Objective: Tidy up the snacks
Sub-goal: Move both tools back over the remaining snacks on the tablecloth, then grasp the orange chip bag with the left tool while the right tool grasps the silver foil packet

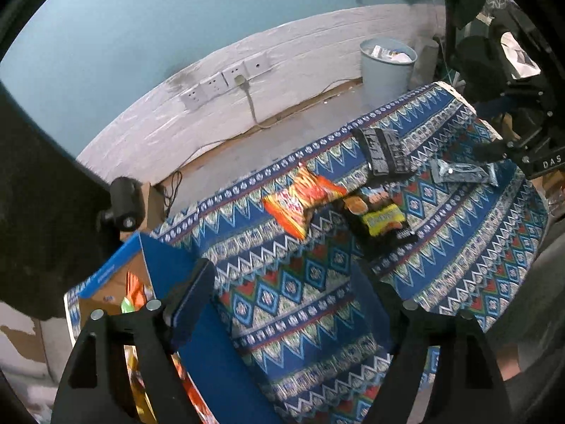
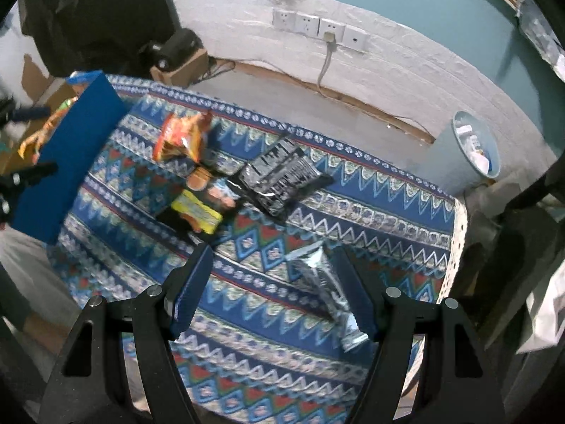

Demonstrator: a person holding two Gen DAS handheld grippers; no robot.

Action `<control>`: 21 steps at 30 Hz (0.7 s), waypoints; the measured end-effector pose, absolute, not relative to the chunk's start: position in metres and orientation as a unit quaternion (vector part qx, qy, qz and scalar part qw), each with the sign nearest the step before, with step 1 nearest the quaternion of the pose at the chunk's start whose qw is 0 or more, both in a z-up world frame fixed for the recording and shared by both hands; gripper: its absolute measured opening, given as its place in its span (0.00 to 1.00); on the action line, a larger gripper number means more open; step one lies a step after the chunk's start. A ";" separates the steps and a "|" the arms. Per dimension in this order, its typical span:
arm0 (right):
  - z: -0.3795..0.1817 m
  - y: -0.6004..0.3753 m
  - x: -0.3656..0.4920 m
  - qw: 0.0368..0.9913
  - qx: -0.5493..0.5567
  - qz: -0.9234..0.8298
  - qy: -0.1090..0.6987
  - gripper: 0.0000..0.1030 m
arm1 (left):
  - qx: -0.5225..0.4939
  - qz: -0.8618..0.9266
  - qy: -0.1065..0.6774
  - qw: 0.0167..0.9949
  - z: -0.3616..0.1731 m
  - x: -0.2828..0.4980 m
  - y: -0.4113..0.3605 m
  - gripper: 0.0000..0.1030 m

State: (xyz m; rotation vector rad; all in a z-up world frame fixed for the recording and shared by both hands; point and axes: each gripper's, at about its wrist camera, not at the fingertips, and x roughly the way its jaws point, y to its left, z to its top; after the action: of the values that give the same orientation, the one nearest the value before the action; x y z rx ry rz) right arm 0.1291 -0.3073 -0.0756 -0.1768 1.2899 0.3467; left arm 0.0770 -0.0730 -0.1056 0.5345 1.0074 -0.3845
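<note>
Several snack packs lie on the patterned tablecloth [image 1: 317, 300]. An orange bag [image 1: 303, 199] [image 2: 182, 137], a black and yellow bag [image 1: 379, 221] [image 2: 199, 205], a black and white pack [image 1: 385, 152] [image 2: 280, 175] and a silver pack [image 1: 462, 171] [image 2: 325, 282]. My left gripper [image 1: 282, 289] is open and empty, beside the blue cardboard box [image 1: 166, 268] that holds several snacks. My right gripper [image 2: 279, 282] is open above the cloth, its right finger next to the silver pack. The right gripper also shows in the left wrist view [image 1: 522, 152].
The blue box's flap [image 2: 70, 162] stands at the table's left end. A pale bin [image 1: 388, 67] [image 2: 476, 145] stands on the floor past the table. Wall sockets with a plugged cable [image 2: 328, 35] are behind. A small cardboard box [image 2: 180, 63] sits on the floor.
</note>
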 end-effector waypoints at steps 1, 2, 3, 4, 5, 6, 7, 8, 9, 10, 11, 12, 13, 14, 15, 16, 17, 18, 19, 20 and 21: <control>-0.080 -0.311 0.130 0.780 -0.081 0.161 0.599 0.70 | 0.253 -0.184 0.475 0.823 -0.109 0.082 -0.074 0.78; -0.084 -0.314 0.131 0.778 -0.078 0.161 0.602 0.70 | 0.254 -0.188 0.477 0.820 -0.113 0.086 -0.076 0.78; -0.091 -0.319 0.130 0.776 -0.073 0.163 0.605 0.70 | 0.254 -0.191 0.478 0.819 -0.118 0.091 -0.076 0.78; -0.096 -0.322 0.130 0.775 -0.072 0.160 0.607 0.70 | 0.253 -0.197 0.479 0.817 -0.123 0.096 -0.077 0.78; -0.100 -0.325 0.130 0.774 -0.073 0.156 0.610 0.70 | 0.254 -0.204 0.479 0.815 -0.129 0.100 -0.079 0.78; -0.106 -0.328 0.129 0.771 -0.072 0.151 0.615 0.70 | 0.258 -0.206 0.479 0.813 -0.133 0.103 -0.081 0.78; -0.110 -0.330 0.128 0.769 -0.069 0.150 0.618 0.70 | 0.269 -0.208 0.479 0.810 -0.140 0.108 -0.085 0.78; -0.115 -0.333 0.128 0.767 -0.064 0.148 0.621 0.70 | 0.278 -0.211 0.479 0.805 -0.146 0.112 -0.089 0.78; -0.122 -0.337 0.127 0.764 -0.060 0.146 0.626 0.70 | 0.284 -0.214 0.479 0.802 -0.151 0.115 -0.092 0.78; -0.130 -0.340 0.127 0.759 -0.061 0.144 0.632 0.70 | 0.289 -0.218 0.482 0.798 -0.157 0.119 -0.096 0.78; -0.136 -0.341 0.127 0.755 -0.067 0.143 0.636 0.70 | 0.291 -0.223 0.485 0.794 -0.162 0.123 -0.098 0.78; -0.142 -0.343 0.126 0.752 -0.072 0.141 0.640 0.70 | 0.294 -0.227 0.489 0.789 -0.167 0.127 -0.102 0.78; -0.150 -0.345 0.126 0.746 -0.077 0.138 0.647 0.70 | 0.296 -0.229 0.491 0.786 -0.173 0.132 -0.105 0.78; -0.155 -0.346 0.126 0.743 -0.079 0.137 0.650 0.70 | 0.299 -0.231 0.494 0.783 -0.178 0.136 -0.108 0.78; -0.163 -0.348 0.125 0.738 -0.083 0.135 0.656 0.70 | 0.303 -0.232 0.496 0.780 -0.183 0.140 -0.111 0.78; -0.167 -0.350 0.125 0.734 -0.087 0.134 0.660 0.70 | 0.307 -0.232 0.497 0.778 -0.188 0.144 -0.114 0.78; -0.174 -0.353 0.124 0.730 -0.093 0.134 0.664 0.70 | 0.310 -0.232 0.498 0.776 -0.192 0.147 -0.117 0.78; -0.178 -0.354 0.123 0.727 -0.096 0.134 0.667 0.70 | 0.311 -0.235 0.499 0.774 -0.196 0.151 -0.120 0.78; -0.181 -0.356 0.122 0.725 -0.098 0.134 0.669 0.70 | 0.312 -0.238 0.502 0.771 -0.199 0.154 -0.122 0.78; -0.184 -0.358 0.122 0.723 -0.102 0.133 0.670 0.70 | 0.314 -0.239 0.503 0.769 -0.201 0.157 -0.124 0.78; -0.188 -0.361 0.122 0.722 -0.105 0.131 0.671 0.70 | 0.317 -0.241 0.504 0.766 -0.205 0.160 -0.126 0.78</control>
State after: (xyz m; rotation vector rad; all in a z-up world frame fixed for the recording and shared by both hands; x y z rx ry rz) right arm 0.1216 -0.3607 -0.1876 -0.2322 1.4827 0.2900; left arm 0.1602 -0.1264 -0.2050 0.6886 1.0958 -0.5245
